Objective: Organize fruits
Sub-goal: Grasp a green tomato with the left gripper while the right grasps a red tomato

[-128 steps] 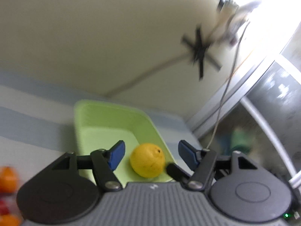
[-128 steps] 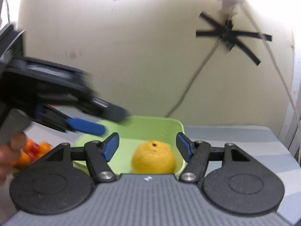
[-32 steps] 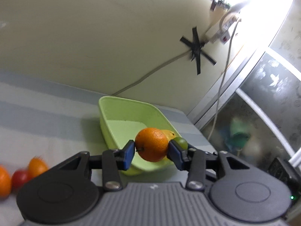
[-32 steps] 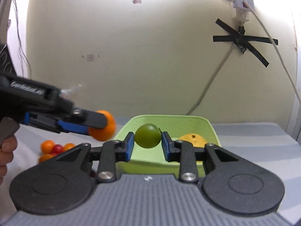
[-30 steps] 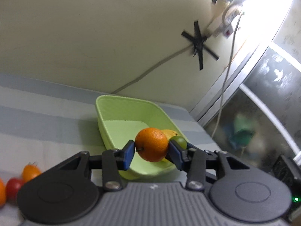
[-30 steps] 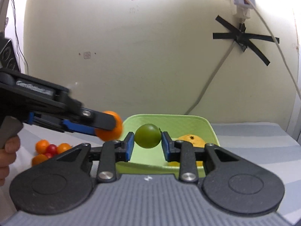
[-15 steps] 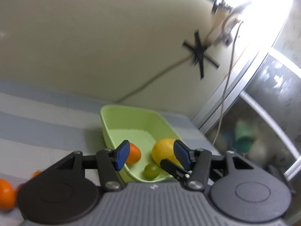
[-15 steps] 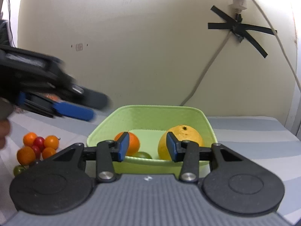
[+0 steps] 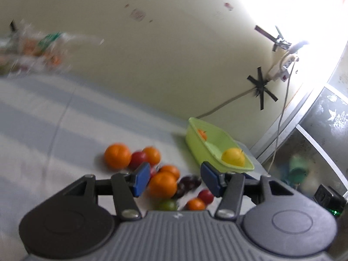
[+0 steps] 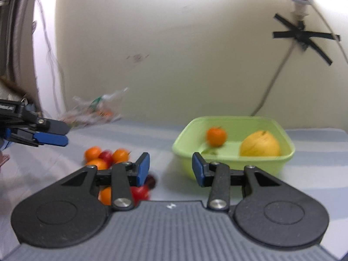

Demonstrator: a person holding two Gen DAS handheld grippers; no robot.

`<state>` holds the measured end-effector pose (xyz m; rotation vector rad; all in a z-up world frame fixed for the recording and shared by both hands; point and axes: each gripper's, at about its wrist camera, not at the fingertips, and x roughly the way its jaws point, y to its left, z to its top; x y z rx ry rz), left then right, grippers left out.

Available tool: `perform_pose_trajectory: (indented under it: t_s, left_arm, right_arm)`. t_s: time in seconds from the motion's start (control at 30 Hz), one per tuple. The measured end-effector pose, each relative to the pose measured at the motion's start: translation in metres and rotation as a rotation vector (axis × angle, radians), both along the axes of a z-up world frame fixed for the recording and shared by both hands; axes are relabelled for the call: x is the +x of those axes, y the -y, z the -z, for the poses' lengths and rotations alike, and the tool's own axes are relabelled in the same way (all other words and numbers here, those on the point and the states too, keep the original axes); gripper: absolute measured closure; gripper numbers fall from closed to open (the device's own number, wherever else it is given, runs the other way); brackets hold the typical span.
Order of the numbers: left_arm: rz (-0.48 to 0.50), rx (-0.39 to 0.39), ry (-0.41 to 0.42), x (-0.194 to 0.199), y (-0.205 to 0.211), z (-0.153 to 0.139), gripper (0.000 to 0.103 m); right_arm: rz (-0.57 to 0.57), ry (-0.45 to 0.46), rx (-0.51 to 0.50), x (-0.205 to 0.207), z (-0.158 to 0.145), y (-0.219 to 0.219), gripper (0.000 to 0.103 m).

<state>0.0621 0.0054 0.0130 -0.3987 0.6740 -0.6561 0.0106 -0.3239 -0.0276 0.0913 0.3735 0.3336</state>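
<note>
A light green tub (image 10: 289,152) (image 9: 195,148) holds a yellow citrus (image 10: 260,144) (image 9: 232,157), a small orange (image 10: 216,136) (image 9: 202,133) and a green fruit, mostly hidden behind its wall. A pile of oranges (image 9: 162,184), red tomatoes (image 9: 138,159), a dark fruit (image 9: 189,181) and a green one (image 9: 167,204) lies on the striped cloth left of the tub. My left gripper (image 9: 175,179) is open and empty above the pile; it also shows in the right wrist view (image 10: 50,136). My right gripper (image 10: 171,169) is open and empty between pile and tub.
A clear bag of produce (image 10: 95,108) (image 9: 37,50) lies by the wall at the back left. A cable and black tape (image 10: 304,35) run down the wall behind the tub. A window frame (image 9: 304,117) stands to the right of the table edge.
Both grippers dropped their fruit, an orange and a green fruit, into the tub. They have since pulled back and swung left to the pile.
</note>
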Motion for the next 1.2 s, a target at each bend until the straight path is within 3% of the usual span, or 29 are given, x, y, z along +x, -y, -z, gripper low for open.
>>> perform_pose_trajectory:
  t_s: [0.2, 0.4, 0.67, 1.0, 1.2]
  left_arm:
    - [0.017, -0.015, -0.046, -0.006, -0.005, 0.020, 0.050]
    - [0.055, 0.018, -0.070, -0.010, 0.006, 0.035, 0.050]
    - [0.105, 0.074, -0.051, -0.013, 0.027, 0.039, 0.050]
    - [0.107, 0.085, -0.066, -0.008, 0.031, 0.043, 0.050]
    - [0.108, 0.090, -0.058, -0.007, 0.033, 0.045, 0.050]
  right_arm:
    - [-0.070, -0.048, -0.025, -0.010, 0.008, -0.026, 0.058]
    - [-0.107, -0.057, -0.088, -0.015, 0.013, -0.045, 0.057]
    - [-0.095, -0.085, -0.069, -0.012, 0.014, -0.040, 0.057]
    - [-0.114, -0.096, -0.065, -0.012, 0.014, -0.040, 0.057]
    - [-0.050, -0.129, -0.019, 0.004, 0.010, -0.025, 0.057]
